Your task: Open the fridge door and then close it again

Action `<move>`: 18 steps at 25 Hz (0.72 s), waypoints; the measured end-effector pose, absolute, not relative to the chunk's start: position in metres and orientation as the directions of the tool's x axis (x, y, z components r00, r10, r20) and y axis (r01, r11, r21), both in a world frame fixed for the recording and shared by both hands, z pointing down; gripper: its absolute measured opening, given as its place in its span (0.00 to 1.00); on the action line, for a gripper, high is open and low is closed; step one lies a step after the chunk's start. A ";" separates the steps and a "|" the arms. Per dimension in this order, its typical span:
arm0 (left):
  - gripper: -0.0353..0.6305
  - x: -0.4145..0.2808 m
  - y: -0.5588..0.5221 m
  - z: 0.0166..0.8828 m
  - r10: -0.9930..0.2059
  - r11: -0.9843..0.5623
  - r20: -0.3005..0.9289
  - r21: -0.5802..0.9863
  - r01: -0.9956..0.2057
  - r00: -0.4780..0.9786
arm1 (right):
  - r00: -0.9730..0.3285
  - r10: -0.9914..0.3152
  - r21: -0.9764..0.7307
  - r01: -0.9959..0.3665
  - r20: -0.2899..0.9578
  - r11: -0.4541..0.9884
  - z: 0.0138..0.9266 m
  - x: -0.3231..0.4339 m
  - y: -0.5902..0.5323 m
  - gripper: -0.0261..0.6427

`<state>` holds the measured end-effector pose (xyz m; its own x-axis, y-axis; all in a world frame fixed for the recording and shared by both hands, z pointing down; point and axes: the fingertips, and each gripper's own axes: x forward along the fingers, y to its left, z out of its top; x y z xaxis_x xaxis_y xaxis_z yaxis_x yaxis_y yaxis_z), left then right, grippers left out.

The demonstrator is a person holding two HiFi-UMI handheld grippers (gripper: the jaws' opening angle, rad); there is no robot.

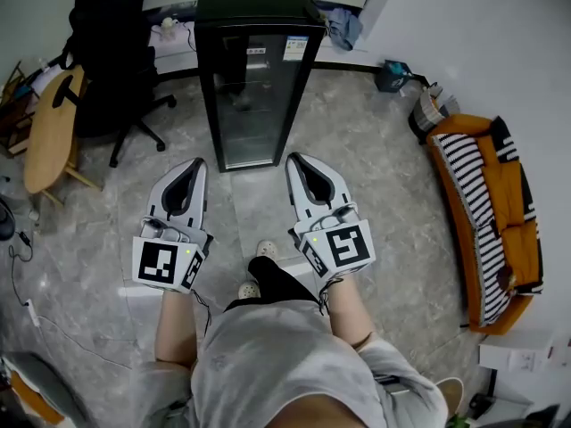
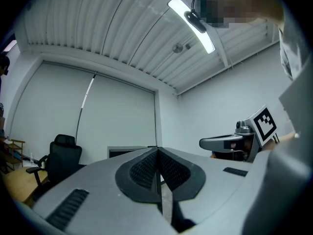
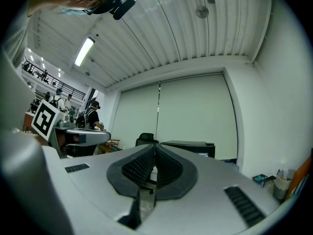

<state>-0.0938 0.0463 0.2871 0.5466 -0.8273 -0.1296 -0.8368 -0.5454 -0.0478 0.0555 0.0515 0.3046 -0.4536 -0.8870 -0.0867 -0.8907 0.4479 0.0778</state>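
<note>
Fridge (image 1: 254, 78): tall black cabinet with a glass door, upright on the floor by the far wall, long axis vertical, door shut and facing the person. No handle or hinge side can be made out from here, so which door edge swings free is unclear. Key relation: the fridge lies straight ahead of both grippers and between their two lines. In the left gripper view its top (image 2: 124, 152) shows just left of the jaw tips; in the right gripper view it (image 3: 195, 148) sits just right of the tips. Neither gripper touches it, bare floor lies between, and both look about equally near. Left gripper (image 1: 198, 163) is held out level, jaws pressed together with nothing between them, as its own view confirms (image 2: 157, 149). Right gripper (image 1: 293, 159) is the same: level, pads meeting at the tip, empty (image 3: 154, 147). Judgement: task not started, and this is the approach to the door. The next move likely needs one gripper to part its jaws and reach the door's free edge, and which arm suits depends on the hinge side, not readable yet. Around it: office chair (image 1: 111, 52) and wooden table (image 1: 49, 127) to the left, orange striped sofa (image 1: 486, 212) well off to the right.
</note>
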 end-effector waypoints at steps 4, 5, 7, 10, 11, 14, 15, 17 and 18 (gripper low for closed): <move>0.07 -0.094 0.018 0.289 -0.832 -0.538 -0.123 -0.061 -0.841 0.541 | -0.464 -0.881 0.073 -0.885 -0.087 0.459 0.307 0.054 0.020 0.08; 0.07 -0.094 0.010 0.289 -0.834 -0.535 -0.121 -0.062 -0.843 0.539 | -0.467 -0.880 0.070 -0.884 -0.087 0.462 0.308 0.053 0.011 0.08; 0.07 -0.095 -0.008 0.288 -0.837 -0.530 -0.121 -0.066 -0.845 0.534 | -0.473 -0.877 0.064 -0.881 -0.090 0.468 0.306 0.053 -0.008 0.08; 0.07 -0.095 -0.037 0.284 -0.843 -0.519 -0.125 -0.071 -0.852 0.524 | -0.482 -0.871 0.064 -0.876 -0.093 0.478 0.304 0.054 -0.040 0.08; 0.07 -0.094 -0.046 0.283 -0.845 -0.515 -0.126 -0.071 -0.854 0.520 | -0.487 -0.869 0.064 -0.873 -0.091 0.483 0.303 0.055 -0.050 0.08; 0.07 -0.090 -0.072 0.283 -0.853 -0.503 -0.123 -0.069 -0.862 0.507 | -0.504 -0.860 0.067 -0.864 -0.084 0.499 0.304 0.057 -0.079 0.08; 0.07 -0.089 -0.080 0.283 -0.856 -0.498 -0.122 -0.067 -0.865 0.502 | -0.509 -0.857 0.069 -0.861 -0.081 0.505 0.304 0.058 -0.089 0.08; 0.07 -0.089 -0.098 0.284 -0.863 -0.487 -0.121 -0.056 -0.872 0.490 | -0.521 -0.850 0.072 -0.853 -0.077 0.516 0.305 0.059 -0.107 0.08; 0.07 -0.090 -0.106 0.285 -0.868 -0.481 -0.120 -0.048 -0.876 0.483 | -0.526 -0.847 0.074 -0.850 -0.075 0.521 0.306 0.058 -0.116 0.08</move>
